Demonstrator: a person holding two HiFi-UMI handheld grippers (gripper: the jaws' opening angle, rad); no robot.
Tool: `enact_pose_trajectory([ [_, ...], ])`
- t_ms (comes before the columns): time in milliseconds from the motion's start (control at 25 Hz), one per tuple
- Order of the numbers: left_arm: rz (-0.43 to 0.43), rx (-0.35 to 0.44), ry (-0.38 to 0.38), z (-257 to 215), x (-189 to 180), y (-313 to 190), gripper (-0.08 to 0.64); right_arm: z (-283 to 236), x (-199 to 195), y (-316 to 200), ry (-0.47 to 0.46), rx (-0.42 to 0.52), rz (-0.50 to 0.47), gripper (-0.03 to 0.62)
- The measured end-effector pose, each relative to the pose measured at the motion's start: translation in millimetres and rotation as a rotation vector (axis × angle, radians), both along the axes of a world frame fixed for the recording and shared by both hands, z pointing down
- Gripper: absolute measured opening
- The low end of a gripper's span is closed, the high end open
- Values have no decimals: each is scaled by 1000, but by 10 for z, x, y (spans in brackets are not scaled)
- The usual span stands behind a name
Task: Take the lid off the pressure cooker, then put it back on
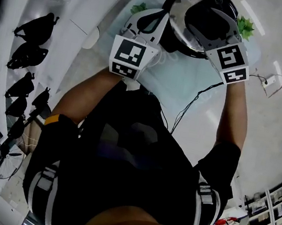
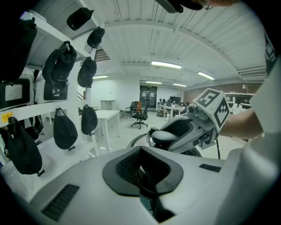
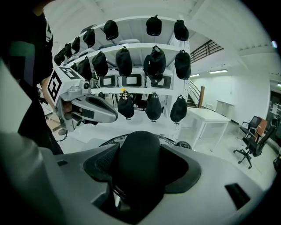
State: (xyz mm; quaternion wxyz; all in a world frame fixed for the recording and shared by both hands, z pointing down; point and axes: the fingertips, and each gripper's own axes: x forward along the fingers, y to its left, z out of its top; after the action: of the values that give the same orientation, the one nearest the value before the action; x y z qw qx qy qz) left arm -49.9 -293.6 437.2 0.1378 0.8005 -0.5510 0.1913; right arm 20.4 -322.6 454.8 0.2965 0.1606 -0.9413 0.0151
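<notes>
Only the right gripper view shows what the right gripper (image 3: 140,170) holds: its jaws stand spread wide with the lid's black handle (image 3: 140,154) filling the gap, a pad against each side of it. Just beyond those jaws curves the lid's (image 3: 172,140) shiny rim. From the head view the handle is hidden under that gripper, but the cooker (image 1: 172,41) shows there on the tabletop (image 1: 180,81), lid on. The left gripper (image 1: 159,23) lies just beside the cooker's left side. Its own view shows its jaws pressed together with nothing between them, and ahead of those jaws, slightly right, the other gripper over the cooker
</notes>
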Motion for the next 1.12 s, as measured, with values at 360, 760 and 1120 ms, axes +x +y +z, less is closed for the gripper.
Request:
enact_pose_trajectory([
  [360, -18, 13, -3, -77, -53, 26, 8, -23, 1, -3, -16, 3, -22, 305],
  [760, -34, 24, 2, -129, -110, 117, 8, -211, -8, 29, -60, 28, -52, 295],
  [1120, -13, 71, 9, -360, -41, 261, 8, -665, 122, 103, -90, 73, -31, 295],
])
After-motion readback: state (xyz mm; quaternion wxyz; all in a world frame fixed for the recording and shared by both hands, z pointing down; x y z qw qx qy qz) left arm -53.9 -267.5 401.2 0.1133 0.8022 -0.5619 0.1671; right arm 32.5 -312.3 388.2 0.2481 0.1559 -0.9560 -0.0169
